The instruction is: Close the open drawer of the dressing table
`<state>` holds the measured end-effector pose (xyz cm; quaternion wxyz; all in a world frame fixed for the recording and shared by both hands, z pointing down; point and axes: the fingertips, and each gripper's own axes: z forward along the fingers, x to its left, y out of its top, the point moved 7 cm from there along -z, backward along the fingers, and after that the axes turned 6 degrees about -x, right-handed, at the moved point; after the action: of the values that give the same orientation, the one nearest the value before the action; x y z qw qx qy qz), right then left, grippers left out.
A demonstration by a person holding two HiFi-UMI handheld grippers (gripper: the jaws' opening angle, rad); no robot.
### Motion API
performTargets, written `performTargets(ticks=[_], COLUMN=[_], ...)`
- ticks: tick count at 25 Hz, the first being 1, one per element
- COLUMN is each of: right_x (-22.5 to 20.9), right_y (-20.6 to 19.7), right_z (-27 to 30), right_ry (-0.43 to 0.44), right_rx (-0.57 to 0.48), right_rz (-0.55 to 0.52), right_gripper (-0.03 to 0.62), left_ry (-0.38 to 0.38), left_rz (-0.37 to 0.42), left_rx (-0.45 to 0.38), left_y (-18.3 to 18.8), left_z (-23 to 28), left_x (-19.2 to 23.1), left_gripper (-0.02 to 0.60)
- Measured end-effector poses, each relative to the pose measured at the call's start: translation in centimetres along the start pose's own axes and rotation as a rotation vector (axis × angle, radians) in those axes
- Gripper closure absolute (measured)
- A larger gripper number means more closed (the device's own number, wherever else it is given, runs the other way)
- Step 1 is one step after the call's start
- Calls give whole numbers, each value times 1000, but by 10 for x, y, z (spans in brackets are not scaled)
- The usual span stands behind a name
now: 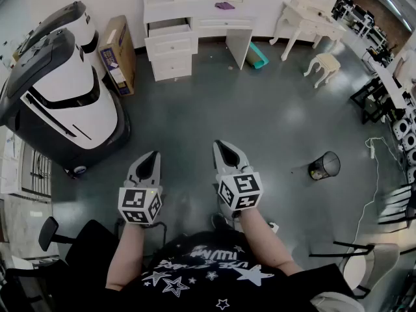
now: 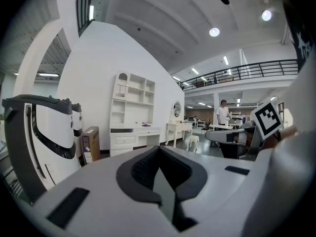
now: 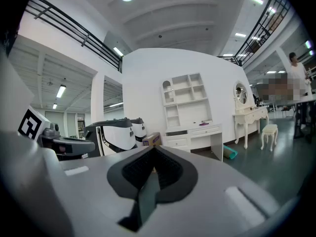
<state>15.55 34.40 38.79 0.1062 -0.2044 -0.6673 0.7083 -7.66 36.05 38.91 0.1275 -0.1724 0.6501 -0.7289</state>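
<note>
Wide grey polished floor (image 1: 260, 122) fills the head view, and parked on its left are two big white-and-black hooded machines (image 1: 65, 103). Up at the far wall stands the white wooden dressing bench with a shelf unit on top (image 1: 195, 12), well apart from the person (a long stretch of floor lies in between). Its white top drawer (image 1: 168, 26), in the left-hand stack, is pulled out and open. Just left of the bench stands a brown cardboard box (image 1: 117, 54). Off to the right sits an ornate white vanity table with an oval mirror (image 1: 309, 15), a small white stool (image 1: 325, 65) near it. A black wire waste bin (image 1: 324, 166) stands alone on the right, and a teal roll (image 1: 257, 56) lies by the bench's right leg. Down front, the left gripper (image 1: 153, 156) and right gripper (image 1: 220, 145) are held side by side, both aimed toward the bench. Left tongs: pressed together, nothing between them. Right tongs: together too, empty. Smallest of all, a purple object (image 1: 225, 6) rests on the bench top.
</note>
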Motion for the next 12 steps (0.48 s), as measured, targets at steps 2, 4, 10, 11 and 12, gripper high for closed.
performTargets(ticks=[2, 4, 10, 11, 12], right_x=[6, 11, 23, 24, 25], right_y=[1, 1, 2, 3, 3], right_z=[-1, -3, -7, -8, -9], right_ry=[5, 5, -8, -10, -11], right_rx=[2, 0, -12, -11, -10], right_rz=[-3, -3, -20, -19, -20], right_gripper=[592, 592, 591, 592, 592], left_ry=[-7, -12, -18, -18, -18], left_rz=[4, 5, 4, 2, 0], left_rx=[-10, -15, -21, -20, -19], left_y=[3, 4, 4, 4, 3], left_z=[-4, -8, -15, -16, -16], left_x=[0, 2, 5, 6, 6], left_gripper=[572, 572, 572, 572, 572])
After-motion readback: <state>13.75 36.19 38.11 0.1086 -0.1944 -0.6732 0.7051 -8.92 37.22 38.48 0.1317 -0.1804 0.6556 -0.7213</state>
